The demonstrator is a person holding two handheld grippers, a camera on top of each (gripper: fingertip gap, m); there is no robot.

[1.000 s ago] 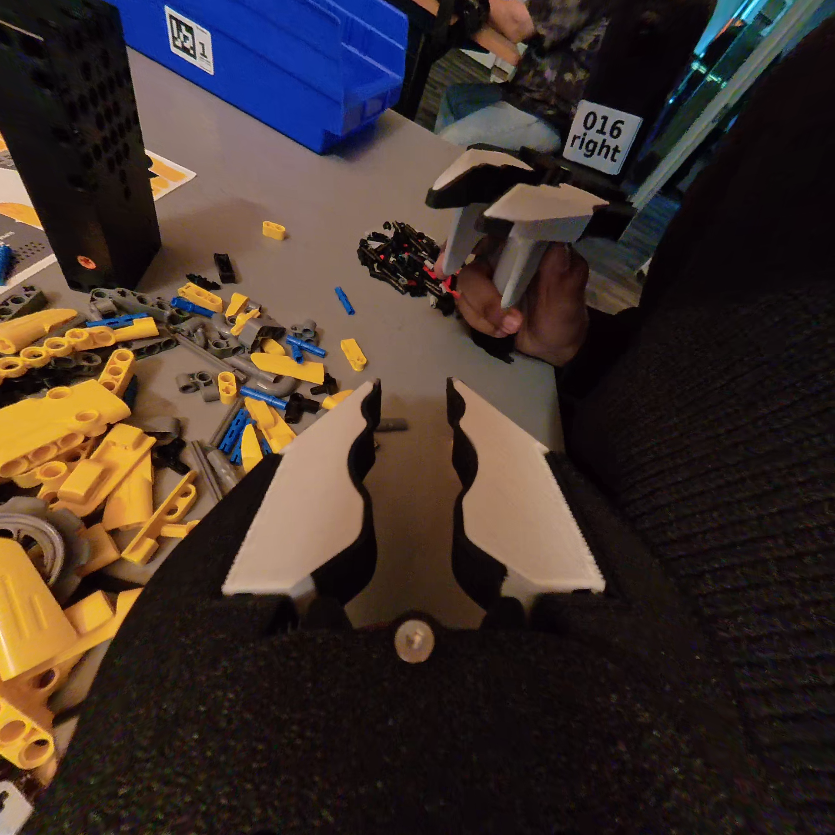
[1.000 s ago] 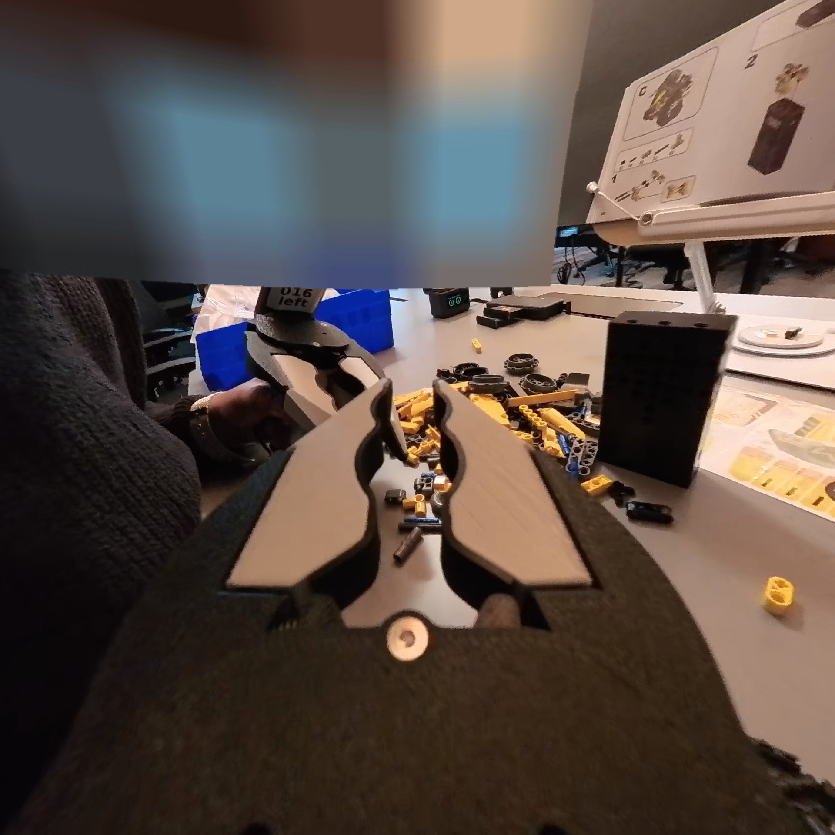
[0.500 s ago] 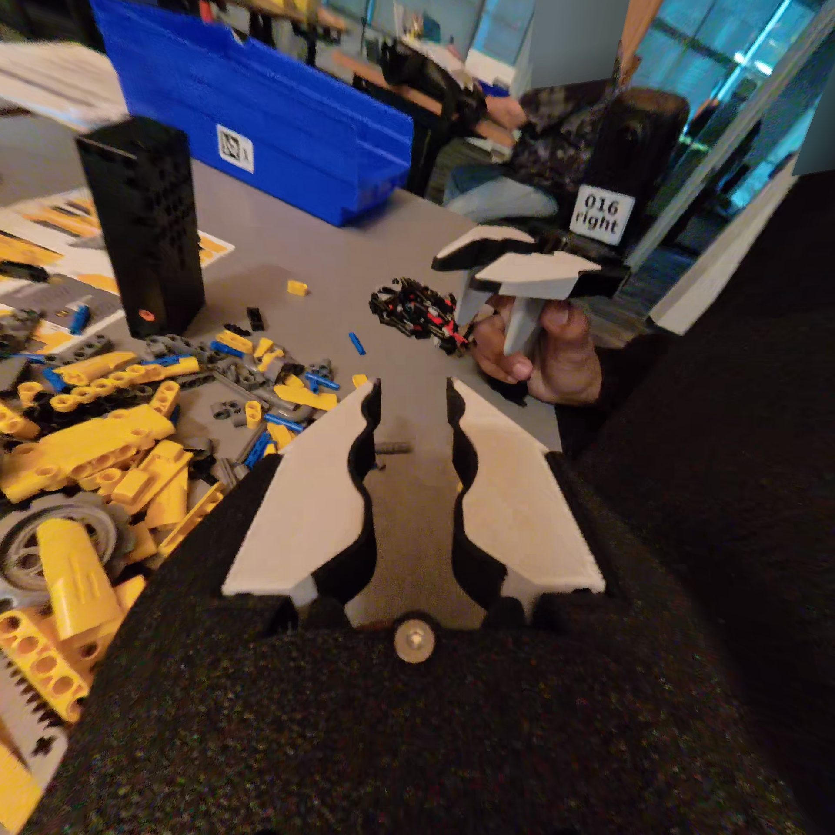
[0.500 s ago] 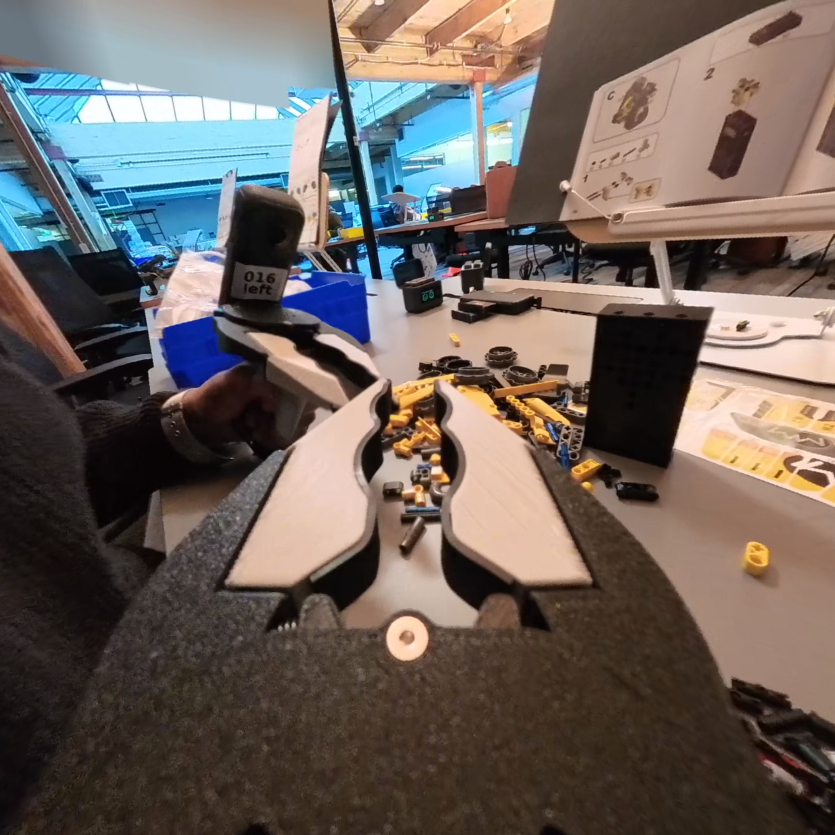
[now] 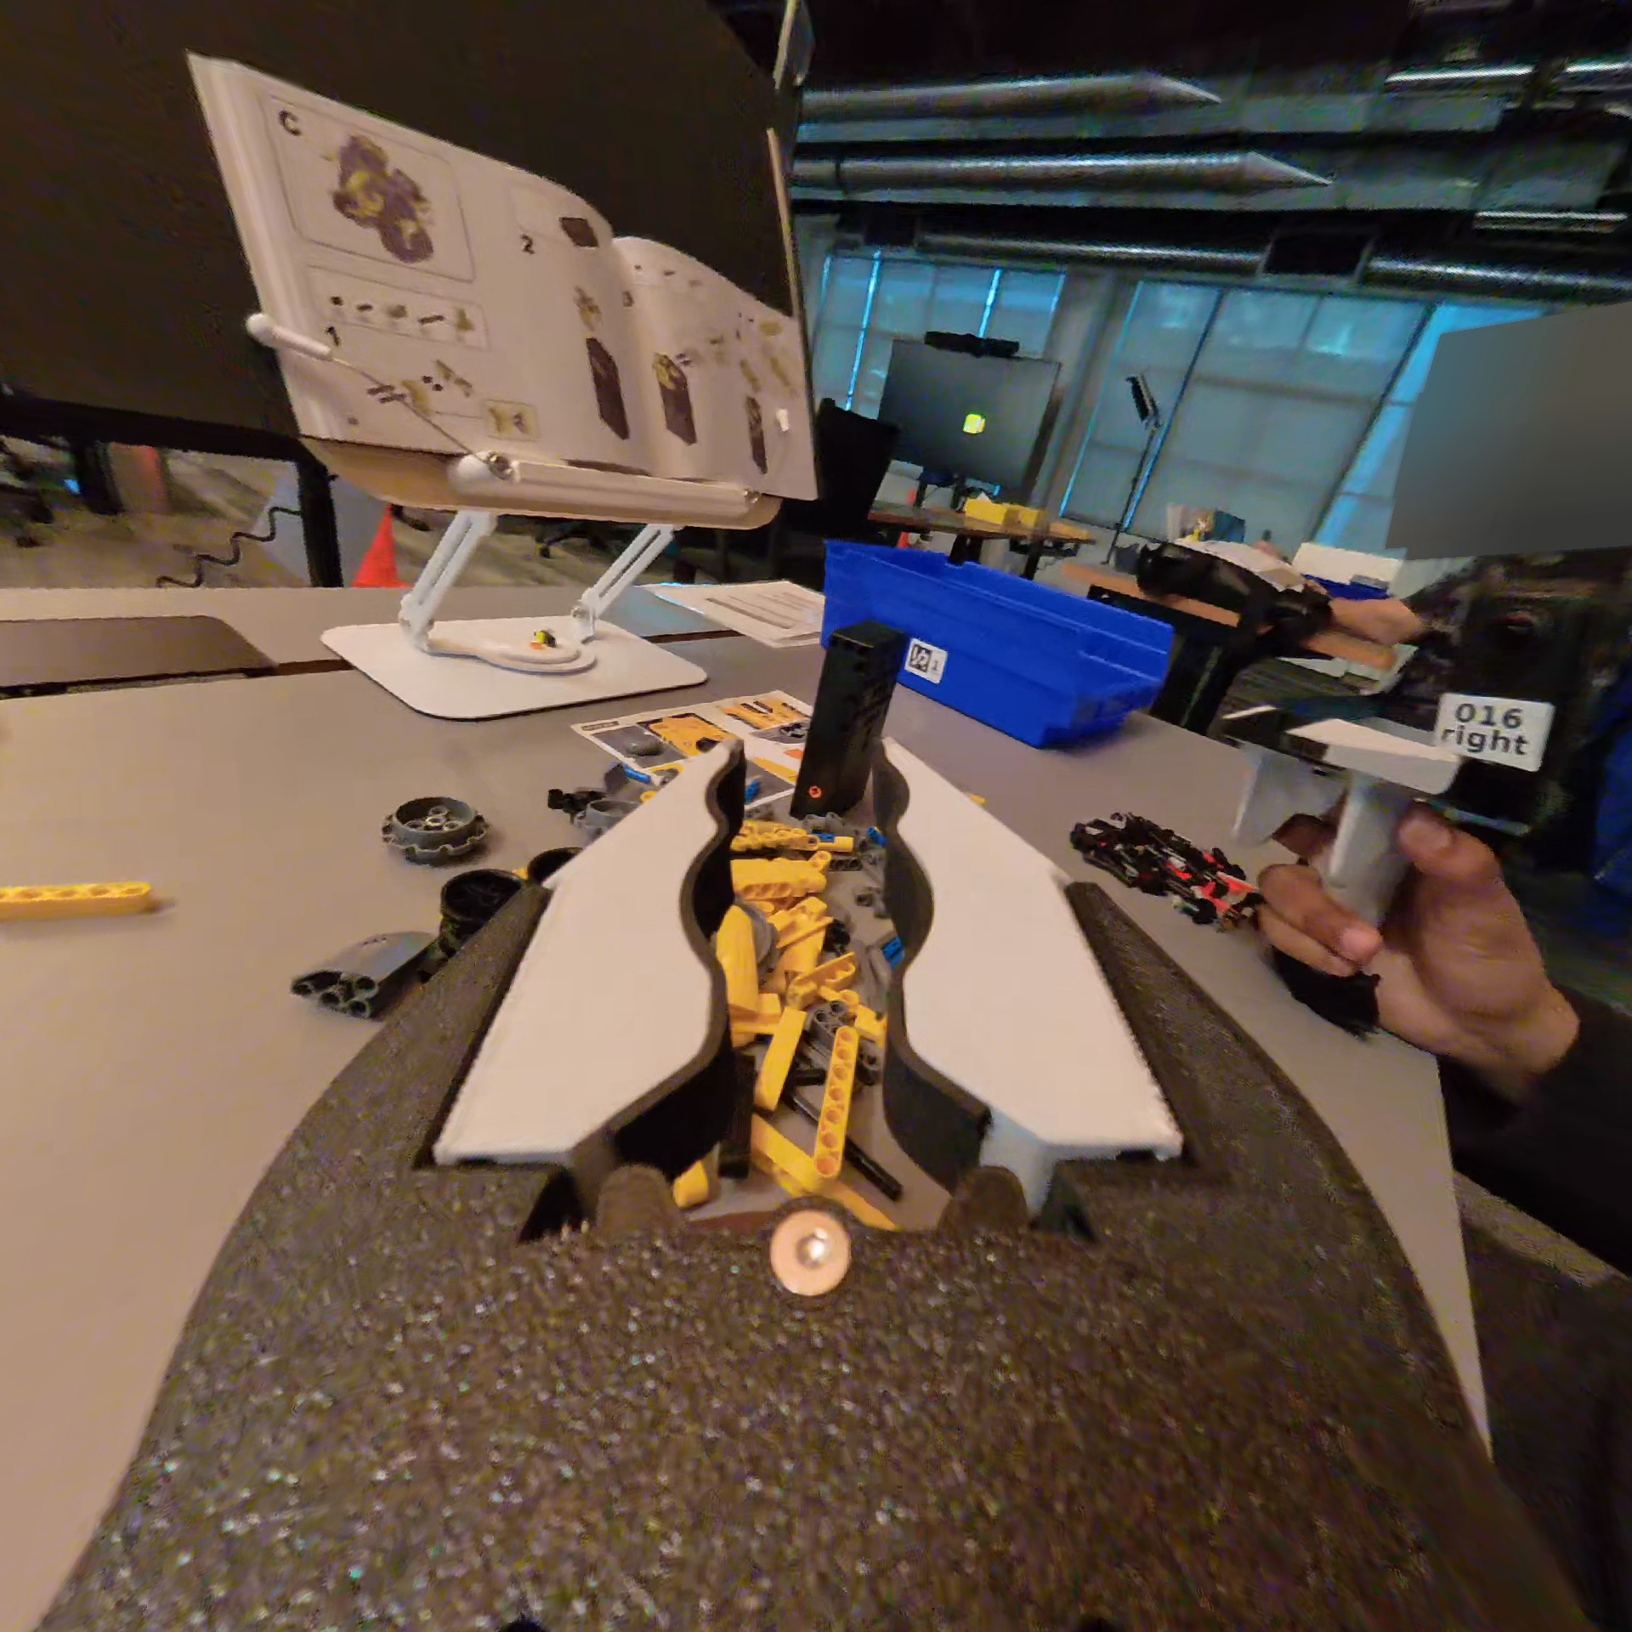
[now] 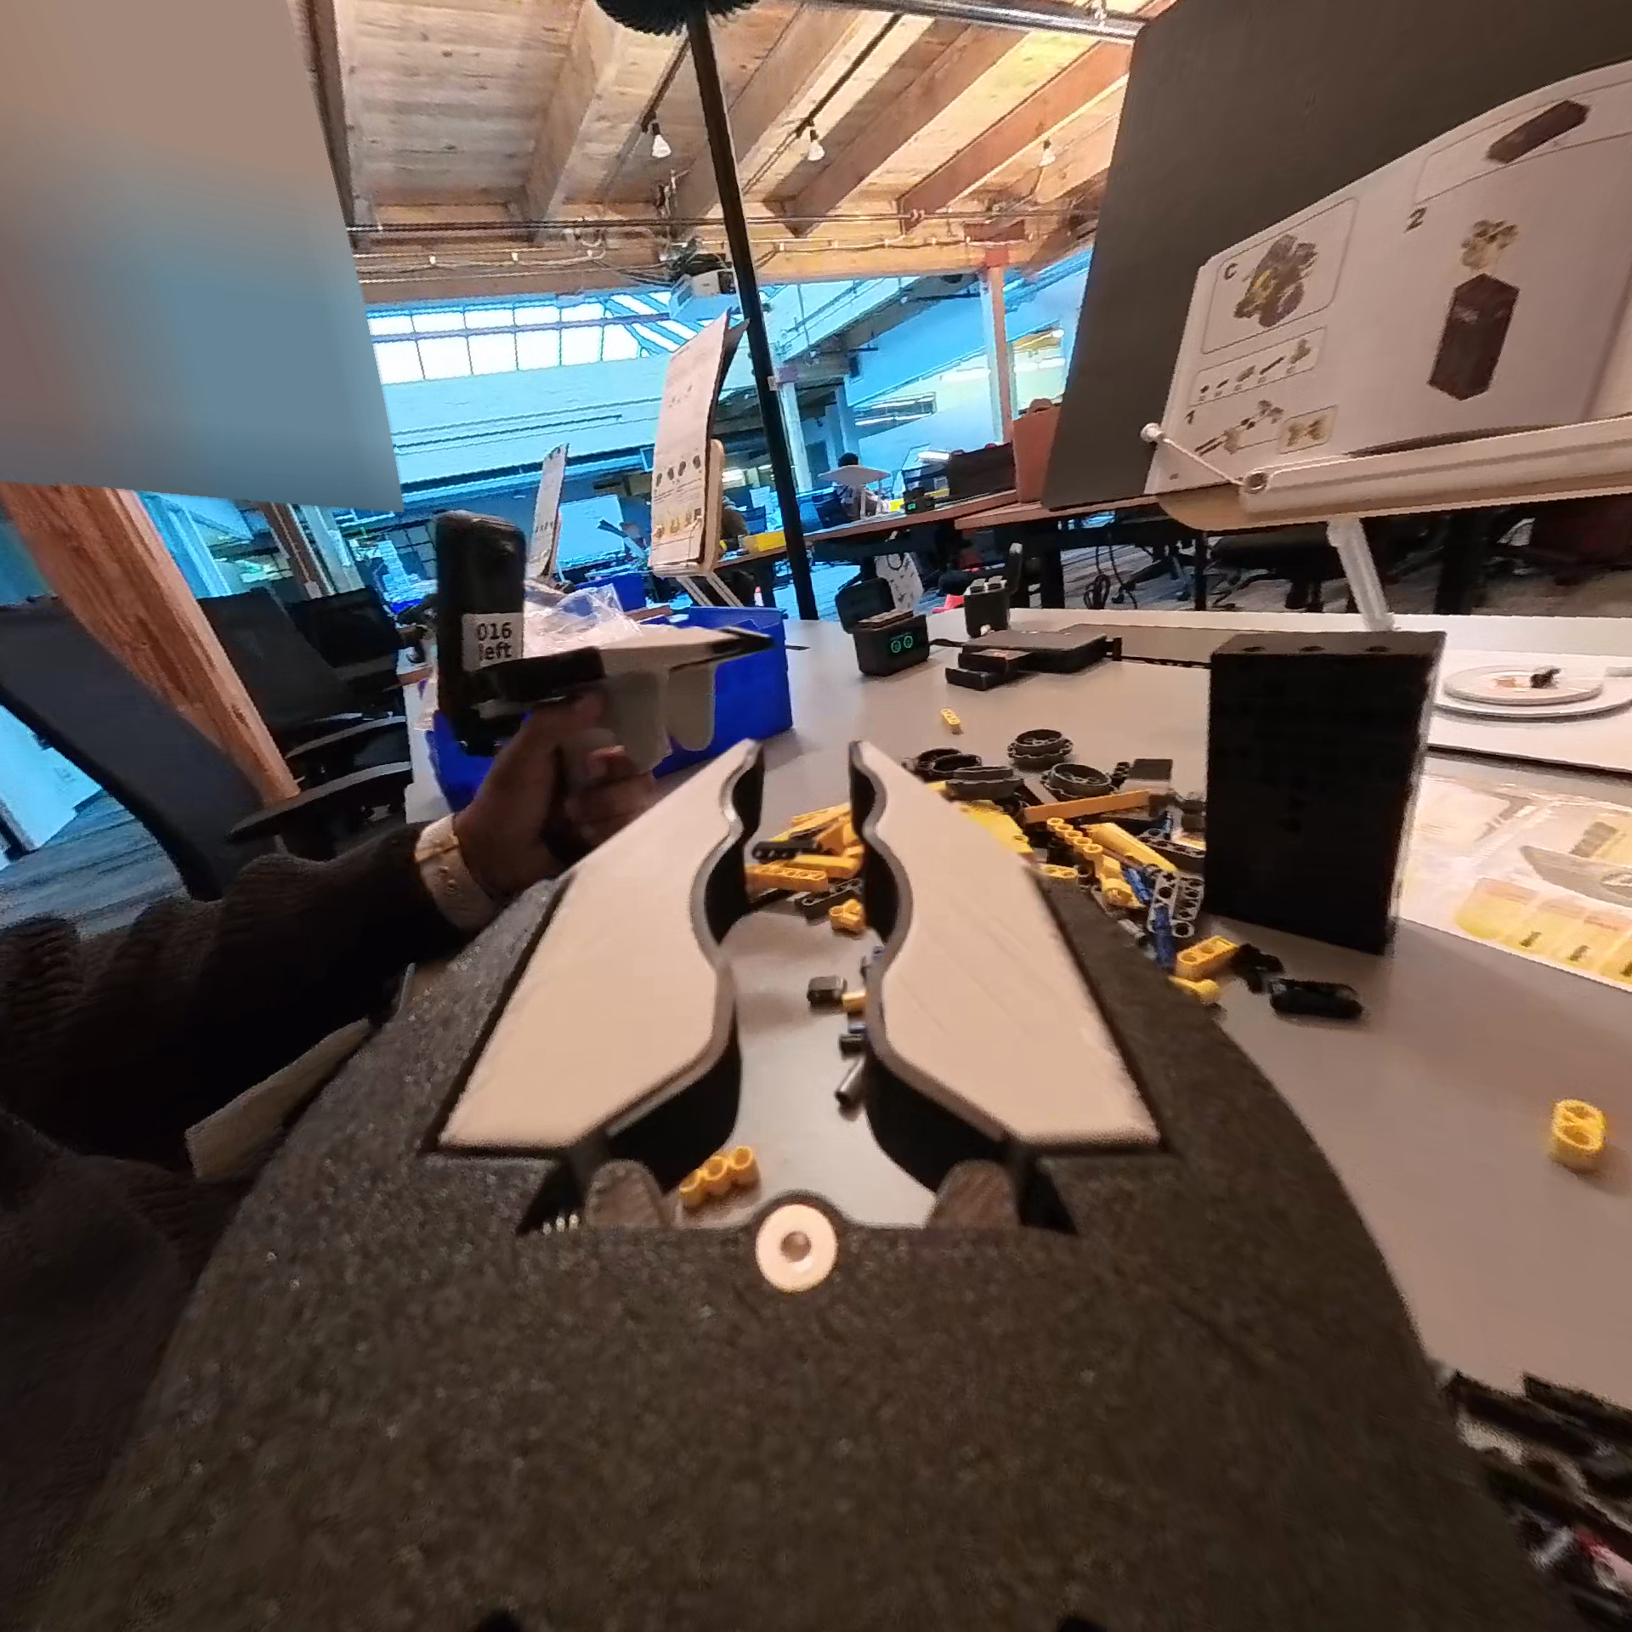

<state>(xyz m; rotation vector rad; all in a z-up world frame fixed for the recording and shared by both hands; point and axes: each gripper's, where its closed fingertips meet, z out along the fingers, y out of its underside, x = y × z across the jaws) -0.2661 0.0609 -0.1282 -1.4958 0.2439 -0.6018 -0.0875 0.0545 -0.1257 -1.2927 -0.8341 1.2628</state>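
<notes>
**Both grippers lifted level over the brick pile, nothing held**

The left gripper (image 5: pixel 805 786) is spread and empty; it has swung up from looking down at the table edge a second ago to facing across the heap of yellow and grey bricks (image 5: pixel 795 954), hovering above them with the black block (image 5: pixel 846 720) just past its tips. The right gripper (image 6: pixel 805 768), also parted with nothing between its fingers, has levelled out too and hangs over the pile's near edge. A small yellow piece (image 6: pixel 1578 1135) lies apart on the grey table (image 6: pixel 1413 1192). Behind stand the instruction booklet (image 5: pixel 494 300) on its white stand, a blue bin (image 5: pixel 998 627), and a clump of black and red pins (image 5: pixel 1157 861) beside the right hand (image 5: pixel 1413 954).
</notes>
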